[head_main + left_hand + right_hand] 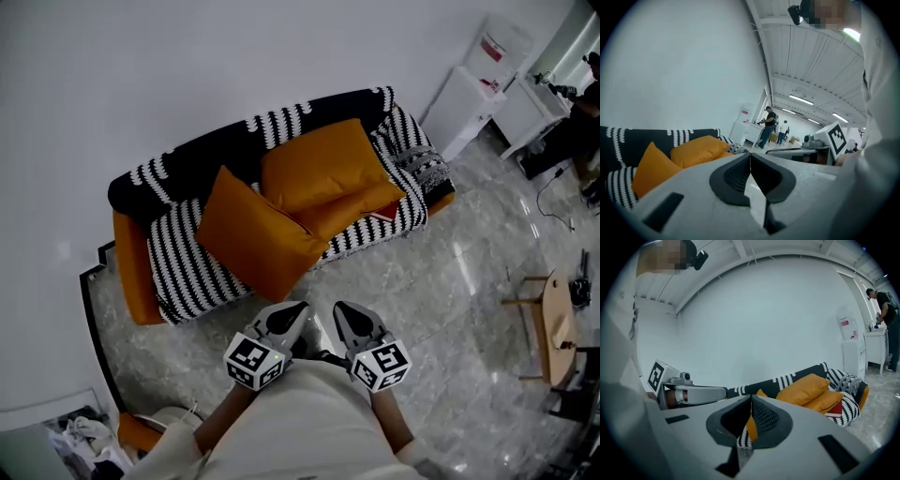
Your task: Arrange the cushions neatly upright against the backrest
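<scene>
A small sofa draped in a black-and-white striped woven cover [183, 258] stands against the white wall on a grey marble-look floor [422, 300]. Three plump orange fabric cushions rest on it. The left orange cushion [253, 234] stands tilted on one corner near the front of the seat. The large middle orange cushion [323, 164] leans askew against the black-topped backrest [187, 159]. The smaller right orange cushion [354, 208] lies low on the seat, touching the large one, with a flat red item [384, 215] just beside it. The left gripper [299, 307] and the right gripper [338, 307] hang side by side close to the person's body, well apart from the sofa. Each carries a cube with black-and-white square markers, which hold patterns and no letters. In the left gripper view the dark ribbed fingers [738, 176] are pressed together on nothing, and in the right gripper view the fingers [764, 420] are likewise together and empty. A white water dispenser [494, 44] in the corner bears a red label too small to read.
</scene>
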Action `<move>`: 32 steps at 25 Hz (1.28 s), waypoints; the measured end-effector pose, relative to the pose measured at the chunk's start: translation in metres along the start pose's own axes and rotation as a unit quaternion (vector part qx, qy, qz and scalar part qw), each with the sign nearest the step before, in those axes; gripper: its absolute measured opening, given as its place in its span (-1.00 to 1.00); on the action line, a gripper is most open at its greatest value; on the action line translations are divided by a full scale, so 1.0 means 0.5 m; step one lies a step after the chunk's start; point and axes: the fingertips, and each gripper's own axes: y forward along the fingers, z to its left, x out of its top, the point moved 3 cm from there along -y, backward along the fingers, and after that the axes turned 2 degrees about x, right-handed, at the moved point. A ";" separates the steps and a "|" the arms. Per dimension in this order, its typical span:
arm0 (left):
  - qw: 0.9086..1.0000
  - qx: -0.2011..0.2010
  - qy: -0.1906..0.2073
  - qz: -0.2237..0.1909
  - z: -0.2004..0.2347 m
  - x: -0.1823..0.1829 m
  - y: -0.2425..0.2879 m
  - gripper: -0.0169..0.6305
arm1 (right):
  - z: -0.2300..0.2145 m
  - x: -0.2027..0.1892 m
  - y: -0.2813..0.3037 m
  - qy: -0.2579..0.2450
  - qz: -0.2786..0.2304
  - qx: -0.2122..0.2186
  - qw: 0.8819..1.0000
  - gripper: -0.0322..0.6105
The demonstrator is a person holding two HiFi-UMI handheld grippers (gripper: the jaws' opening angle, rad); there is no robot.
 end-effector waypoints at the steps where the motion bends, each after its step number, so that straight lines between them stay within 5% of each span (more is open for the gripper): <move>1: 1.000 -0.001 0.000 -0.002 0.018 0.009 0.000 -0.91 | 0.001 0.007 0.019 -0.001 0.000 -0.002 1.000 -0.87; 14: 0.999 -0.008 -0.031 0.009 0.136 0.030 0.026 -0.91 | -0.031 0.022 0.140 0.016 0.034 -0.025 0.999 -0.87; 32: 0.996 0.086 -0.014 -0.002 0.310 0.160 0.209 -0.91 | -0.261 0.156 0.389 0.014 0.053 0.056 0.997 -0.87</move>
